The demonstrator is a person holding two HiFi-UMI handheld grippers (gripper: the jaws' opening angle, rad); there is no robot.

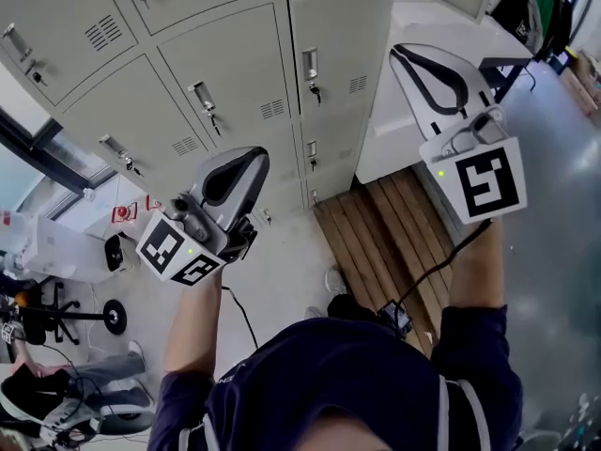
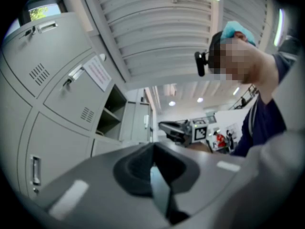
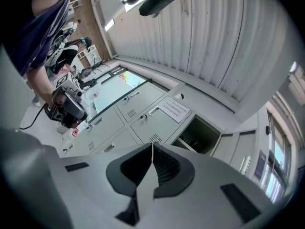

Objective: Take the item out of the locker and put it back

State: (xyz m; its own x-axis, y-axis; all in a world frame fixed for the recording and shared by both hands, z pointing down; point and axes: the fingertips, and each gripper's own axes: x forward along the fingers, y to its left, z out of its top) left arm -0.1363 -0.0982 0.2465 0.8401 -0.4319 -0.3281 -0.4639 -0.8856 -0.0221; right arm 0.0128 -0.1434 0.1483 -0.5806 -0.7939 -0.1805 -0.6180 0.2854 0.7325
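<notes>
- Item: cannot be identified in any view. The right gripper view shows one open compartment (image 3: 199, 136) in the locker bank (image 3: 138, 116). A dark shape (image 3: 192, 144) sits low inside it, too dim and small to name.
- The left gripper view looks into that compartment at a slant. Only a shelf edge and a shadowed interior show, and its contents are hidden.
- The head view shows only shut locker doors with handles and keys. The open compartment lies outside its frame.
- A printed notice (image 3: 174, 109) is stuck on the door beside the opening; its text is unreadable.
- Right gripper (image 3: 152, 146): jaws pressed together, tips meeting along one line, nothing between them. It is held in the air, well apart from the lockers and aimed towards the open compartment.
- Left gripper (image 2: 153, 146): jaws likewise closed tip to tip and empty. It is off the lockers and touches nothing.
- In the head view both grippers are raised in front of the bank, the left lower than the right, and each shows its marker cube to the camera.
- The hands are hidden under the gripper bodies. Only the left forearm (image 1: 192, 322) and the right forearm (image 1: 474, 275) show.
- A black cable (image 1: 437, 263) hangs from the right gripper towards the person's torso.
- A slatted wooden bench (image 1: 376, 224) stands on the floor beside the lockers, partly cut off by the right gripper and arm.
</notes>
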